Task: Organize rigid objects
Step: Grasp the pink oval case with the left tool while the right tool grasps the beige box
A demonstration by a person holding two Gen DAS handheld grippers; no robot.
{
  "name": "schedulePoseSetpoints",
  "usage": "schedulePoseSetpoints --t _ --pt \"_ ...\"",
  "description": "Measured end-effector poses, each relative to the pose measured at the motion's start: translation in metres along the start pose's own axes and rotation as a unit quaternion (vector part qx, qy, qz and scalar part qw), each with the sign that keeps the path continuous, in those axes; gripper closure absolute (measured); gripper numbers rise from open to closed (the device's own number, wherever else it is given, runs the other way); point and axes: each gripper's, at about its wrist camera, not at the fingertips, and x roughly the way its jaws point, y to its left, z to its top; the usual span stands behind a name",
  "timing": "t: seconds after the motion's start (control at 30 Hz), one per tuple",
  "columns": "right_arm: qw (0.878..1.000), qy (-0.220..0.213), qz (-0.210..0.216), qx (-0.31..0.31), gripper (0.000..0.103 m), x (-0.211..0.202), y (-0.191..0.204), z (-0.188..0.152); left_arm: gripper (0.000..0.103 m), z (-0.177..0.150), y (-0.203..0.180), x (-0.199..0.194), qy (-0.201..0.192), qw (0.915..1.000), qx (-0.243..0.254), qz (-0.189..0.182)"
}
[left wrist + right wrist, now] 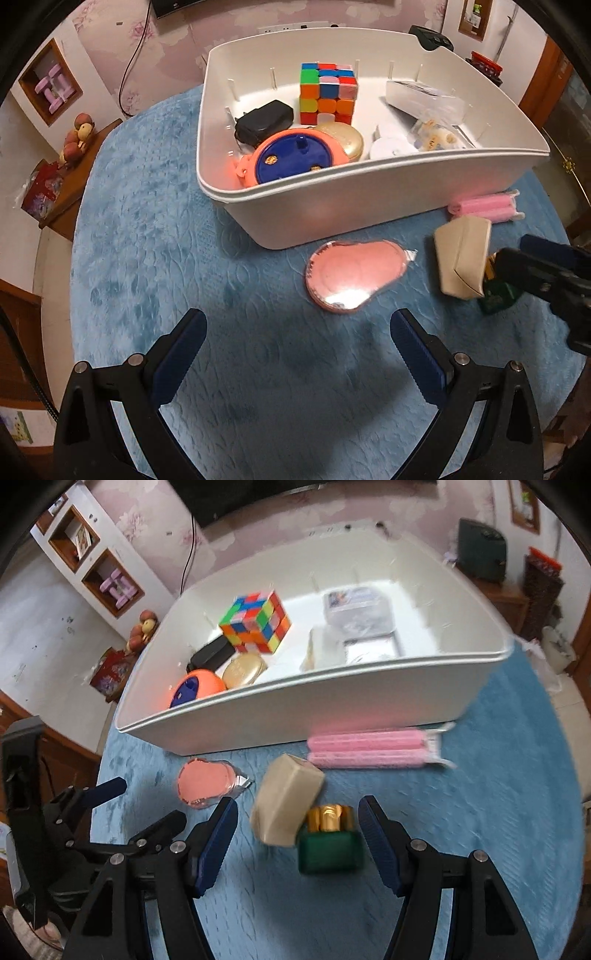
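A smooth white plastic bin is sitting at twelve o'clock on the plush blue cloth, holding a cube. The right gripper is spreading its jaws wide around a squat green bottle standing upright, gold cap at twelve o'clock, and a tilted beige box at eleven. The left gripper is hanging released over bare cloth, a glossy pink pad at one o'clock.

White bin holds Rubik's cube; before it: pink pouch, beige box tilted, green bottle upright, pink rolls.
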Motion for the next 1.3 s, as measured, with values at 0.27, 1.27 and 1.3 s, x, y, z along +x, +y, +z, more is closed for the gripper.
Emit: schedulePoseSetpoints --t 0.27,1.27,1.3 --pt "0.999 0.026 0.013 -0.028 0.037 0.027 0.004 0.012 0.003 0.003 0.001 0.009 -0.003 0.9998 0.022 -0.003" --pt "0.998 0.004 0.048 -0.034 0.074 0.015 -0.003 0.006 0.033 0.019 -0.045 0.035 -0.001 0.9982 0.058 -0.018" --pt "0.998 0.003 0.049 -0.032 0.074 0.015 -0.004 0.005 0.033 0.018 -0.047 0.035 -0.001 0.9982 0.058 -0.014"
